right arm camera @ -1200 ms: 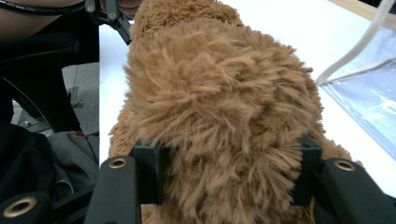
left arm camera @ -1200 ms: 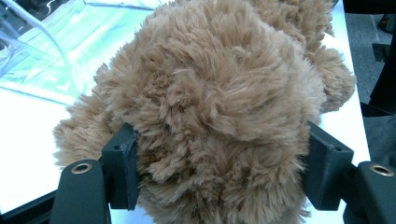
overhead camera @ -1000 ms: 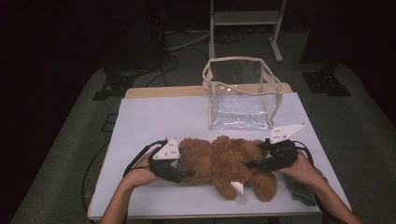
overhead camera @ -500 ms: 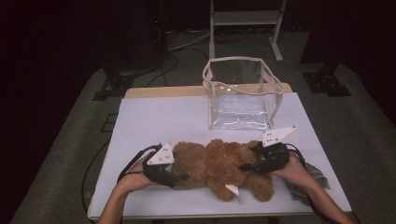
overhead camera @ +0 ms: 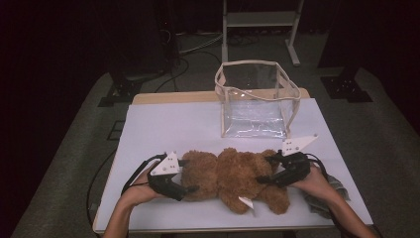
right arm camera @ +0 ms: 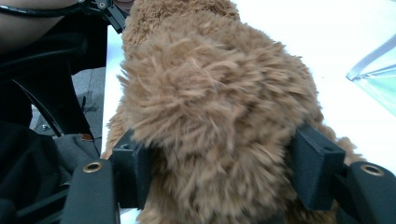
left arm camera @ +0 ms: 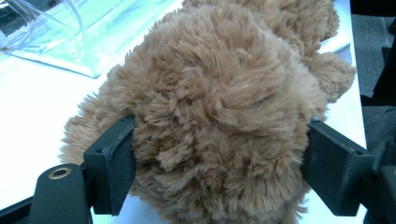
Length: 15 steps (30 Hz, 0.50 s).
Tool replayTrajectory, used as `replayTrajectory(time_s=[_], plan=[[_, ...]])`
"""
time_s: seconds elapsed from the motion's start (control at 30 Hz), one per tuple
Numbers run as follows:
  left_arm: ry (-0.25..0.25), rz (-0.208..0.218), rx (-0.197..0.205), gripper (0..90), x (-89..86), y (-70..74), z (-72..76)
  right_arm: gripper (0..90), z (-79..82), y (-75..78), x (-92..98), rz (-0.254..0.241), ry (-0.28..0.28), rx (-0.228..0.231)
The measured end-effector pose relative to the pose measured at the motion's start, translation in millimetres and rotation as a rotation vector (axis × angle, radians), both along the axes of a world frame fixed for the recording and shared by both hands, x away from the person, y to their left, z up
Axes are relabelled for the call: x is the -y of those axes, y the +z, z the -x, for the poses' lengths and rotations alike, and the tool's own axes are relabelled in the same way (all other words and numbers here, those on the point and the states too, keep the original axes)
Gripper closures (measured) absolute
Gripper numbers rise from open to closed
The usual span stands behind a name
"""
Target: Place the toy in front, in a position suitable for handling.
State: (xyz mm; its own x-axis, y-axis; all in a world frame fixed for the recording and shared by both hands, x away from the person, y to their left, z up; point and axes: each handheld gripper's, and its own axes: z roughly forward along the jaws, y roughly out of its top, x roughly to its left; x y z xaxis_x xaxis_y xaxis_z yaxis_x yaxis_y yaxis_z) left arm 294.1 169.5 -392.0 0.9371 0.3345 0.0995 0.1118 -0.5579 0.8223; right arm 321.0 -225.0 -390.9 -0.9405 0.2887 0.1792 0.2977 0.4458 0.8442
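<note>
Teddy bear (overhead camera: pixel 233 178) lies flat on the table (overhead camera: pixel 168 124), left gripper (overhead camera: pixel 185 176) at nine o'clock, right gripper (overhead camera: pixel 262 171) at three, clear bag (overhead camera: pixel 255 99) at twelve.

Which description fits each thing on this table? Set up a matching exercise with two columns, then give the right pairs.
Things:
1. teddy bear
2. clear bag
3. left hand-held gripper
4. grey cloth

Descriptions:
A. stands open-topped at the far side of the table
B. lies across the near side, brown and furry
C. hangs over the table's right edge
D. its jaws flank one end of the bear

Pairs: 1-B, 2-A, 3-D, 4-C
</note>
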Motion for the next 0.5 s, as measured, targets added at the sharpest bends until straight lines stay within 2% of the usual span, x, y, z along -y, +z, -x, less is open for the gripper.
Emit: replayTrajectory(time_s=[0.1, 0.2, 0.33, 0.5], plan=[[0.004, 0.019, 0.001, 17.6, -3.7, 2.4, 0.0, 31.2, 0.1, 5.3, 7.5, -0.004, 0.0, -0.013], [0.028, 0.034, -0.006, 13.3, -7.4, 3.6, -0.3, 31.3, -1.0, 13.2, 18.1, -0.035, -0.012, -0.021], [0.042, 0.048, 0.002, 10.6, -10.5, 6.2, 0.4, 30.7, -5.1, 28.0, 31.2, -0.022, -0.049, -0.001], [0.056, 0.064, 0.009, 9.6, -14.1, 9.5, 1.0, 30.5, -13.5, 47.7, 38.2, 0.008, -0.074, 0.031]])
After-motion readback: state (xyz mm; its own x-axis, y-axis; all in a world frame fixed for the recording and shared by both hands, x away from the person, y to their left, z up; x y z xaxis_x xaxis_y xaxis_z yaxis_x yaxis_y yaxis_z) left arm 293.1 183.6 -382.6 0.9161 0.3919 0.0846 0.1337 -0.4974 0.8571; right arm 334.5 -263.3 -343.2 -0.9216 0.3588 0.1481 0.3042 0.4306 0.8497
